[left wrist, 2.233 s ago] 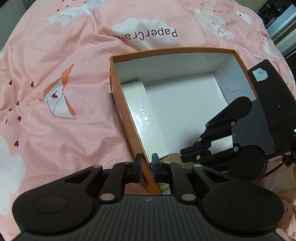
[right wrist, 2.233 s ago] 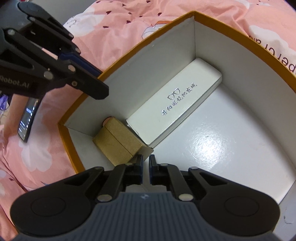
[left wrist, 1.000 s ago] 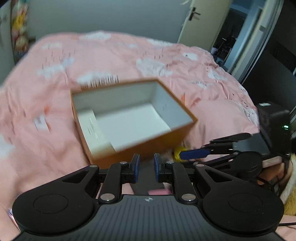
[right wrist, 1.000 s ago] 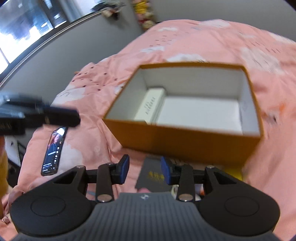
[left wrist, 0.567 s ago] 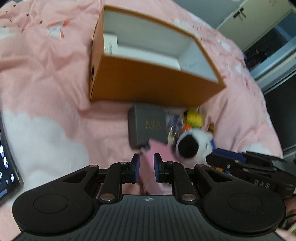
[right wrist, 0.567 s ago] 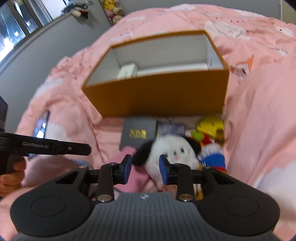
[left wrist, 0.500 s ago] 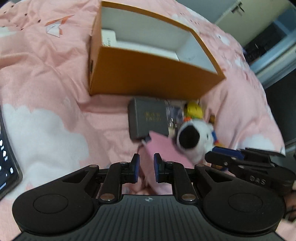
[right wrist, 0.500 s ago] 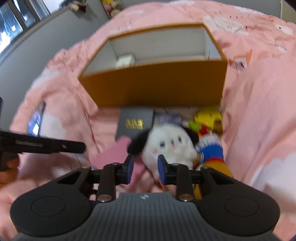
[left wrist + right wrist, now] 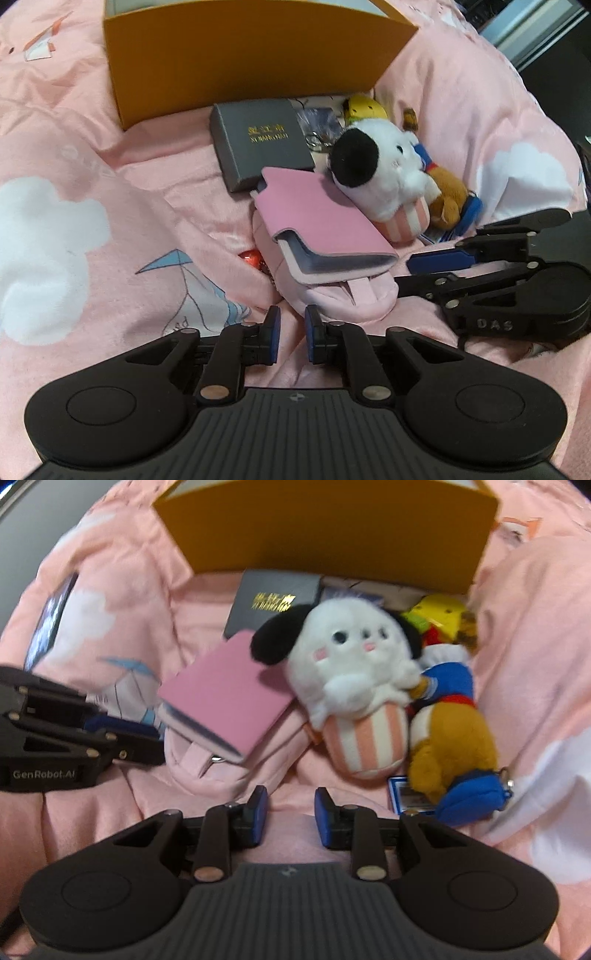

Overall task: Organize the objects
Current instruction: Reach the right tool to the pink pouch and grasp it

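Left wrist view: we see the left hand-held gripper with its jaws squeezed nearly together and nothing between them, hovering over the pink bedspread. Just beyond its tips lies a pink case on a pale pink pouch. Farther off sits a grey box with gold lettering, and behind that the orange box. A white plush dog rests on the case's right edge, with a yellow toy beyond it. The right hand-held gripper comes in from the right.

Right wrist view: we see the right hand-held gripper part open and empty, above the bedspread. The white plush dog lies ahead, touching a brown and blue plush on its right. The pink case is to the left, and the orange box is far.
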{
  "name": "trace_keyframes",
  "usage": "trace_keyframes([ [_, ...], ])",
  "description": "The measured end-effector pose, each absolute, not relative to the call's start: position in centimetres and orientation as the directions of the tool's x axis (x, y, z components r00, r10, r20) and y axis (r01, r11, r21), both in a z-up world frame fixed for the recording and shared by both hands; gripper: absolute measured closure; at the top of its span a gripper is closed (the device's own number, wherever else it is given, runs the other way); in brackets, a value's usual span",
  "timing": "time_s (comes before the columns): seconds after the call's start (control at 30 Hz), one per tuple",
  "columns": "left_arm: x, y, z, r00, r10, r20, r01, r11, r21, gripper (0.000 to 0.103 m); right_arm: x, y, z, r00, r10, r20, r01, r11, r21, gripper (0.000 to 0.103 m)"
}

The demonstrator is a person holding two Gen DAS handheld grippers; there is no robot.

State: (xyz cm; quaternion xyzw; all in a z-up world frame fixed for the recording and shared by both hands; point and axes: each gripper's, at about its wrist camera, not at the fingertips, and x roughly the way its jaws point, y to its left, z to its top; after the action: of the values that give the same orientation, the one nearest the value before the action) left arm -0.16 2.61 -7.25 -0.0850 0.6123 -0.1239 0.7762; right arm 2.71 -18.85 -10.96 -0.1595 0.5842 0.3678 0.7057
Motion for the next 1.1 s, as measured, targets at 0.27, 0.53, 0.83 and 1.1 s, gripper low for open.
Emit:
trace_keyframes([
  [0.27,-0.3,3.3,-5.7,0.319,-0.316,-0.893,0.069,0.948,-0.311,0.097,2.7,-19.0,-9.7,0.049,0.457,-0.888,-0.709,0.642,0.291,0.098],
  [0.53,1.9,4.8,-3.6,0.491,-0.269,-0.829,0.01,0.953,-0.303,0.098,4.2,-18.1,-7.4,0.184,0.553,-0.812,-0.701,0.653,0.287,0.1],
  [0.83,5.7,7.1,-4.6,0.566,-0.238,-0.79,-0.106,0.928,-0.356,0.096,7.5,-15.5,-7.2,0.306,0.577,-0.757,-0.664,0.699,0.264,0.1],
  [1.1,5.1,8.4,-4.8,0.593,-0.272,-0.758,-0.116,0.902,-0.415,0.08,8.6,-15.4,-8.0,0.337,0.568,-0.751,-0.648,0.719,0.252,0.097],
])
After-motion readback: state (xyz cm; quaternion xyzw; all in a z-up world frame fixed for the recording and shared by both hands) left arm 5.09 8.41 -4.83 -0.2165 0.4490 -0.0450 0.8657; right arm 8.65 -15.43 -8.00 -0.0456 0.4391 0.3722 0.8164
